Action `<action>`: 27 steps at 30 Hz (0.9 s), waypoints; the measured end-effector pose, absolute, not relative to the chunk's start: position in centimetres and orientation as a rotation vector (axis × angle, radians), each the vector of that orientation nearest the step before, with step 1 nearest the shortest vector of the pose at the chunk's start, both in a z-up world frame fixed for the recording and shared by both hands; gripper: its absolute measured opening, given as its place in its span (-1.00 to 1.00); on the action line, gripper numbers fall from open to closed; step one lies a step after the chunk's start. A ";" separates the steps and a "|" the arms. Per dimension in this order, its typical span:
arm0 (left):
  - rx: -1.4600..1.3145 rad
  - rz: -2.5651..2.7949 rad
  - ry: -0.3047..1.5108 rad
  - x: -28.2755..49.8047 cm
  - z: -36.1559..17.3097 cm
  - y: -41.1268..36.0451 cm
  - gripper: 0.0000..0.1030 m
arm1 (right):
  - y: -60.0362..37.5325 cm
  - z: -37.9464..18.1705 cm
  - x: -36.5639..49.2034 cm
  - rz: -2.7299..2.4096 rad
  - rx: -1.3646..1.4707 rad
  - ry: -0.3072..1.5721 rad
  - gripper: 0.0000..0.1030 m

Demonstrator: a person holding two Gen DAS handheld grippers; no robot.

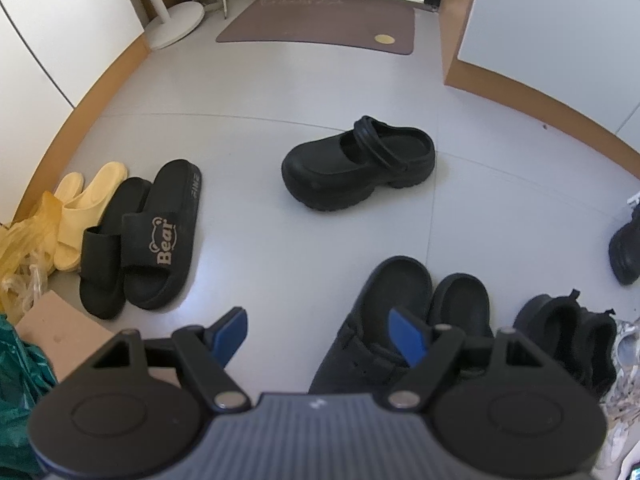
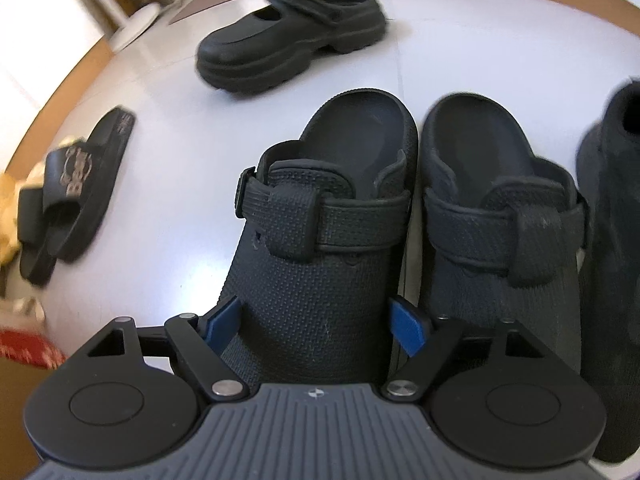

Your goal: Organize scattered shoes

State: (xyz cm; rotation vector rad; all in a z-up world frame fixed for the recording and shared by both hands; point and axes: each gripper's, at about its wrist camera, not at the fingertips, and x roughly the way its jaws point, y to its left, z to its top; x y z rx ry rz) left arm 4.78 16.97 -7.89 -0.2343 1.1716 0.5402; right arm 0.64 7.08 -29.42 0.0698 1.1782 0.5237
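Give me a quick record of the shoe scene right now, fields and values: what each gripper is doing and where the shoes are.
left gripper: open, holding nothing, above the floor
right gripper: open, fingers either side of the toe of the left clog
clog pair: side by side, second clog to the right
platform shoe: alone, mid-floor
black slippers: paired by the left wall, overlapping
yellow slippers: beside them, nearer the wall
doormat: at the door

Navy strap clogs [image 2: 320,240]: I see the pair upright, side by side, touching, near.
Black platform clog [image 1: 358,164]: alone, upright, far centre.
Bear slides [image 1: 148,236]: paired, left.
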 end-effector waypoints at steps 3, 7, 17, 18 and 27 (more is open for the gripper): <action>-0.224 0.546 1.168 4.7 -7.8 17.1 0.56 | 6.9 -29.6 0.6 0.484 0.122 1.202 0.67; -0.225 0.543 1.164 4.7 -7.6 17.1 0.56 | 6.6 -29.5 0.5 0.484 0.140 1.202 0.70; -0.208 0.525 1.150 4.6 -7.0 16.2 0.59 | 5.0 -27.1 1.1 0.489 0.165 1.204 0.71; -0.205 0.521 1.147 4.6 -6.9 16.0 0.59 | 4.7 -26.8 1.1 0.489 0.162 1.198 0.71; -0.191 0.513 1.115 4.5 -5.9 14.9 0.60 | 1.0 -23.2 0.3 0.478 0.159 1.111 0.71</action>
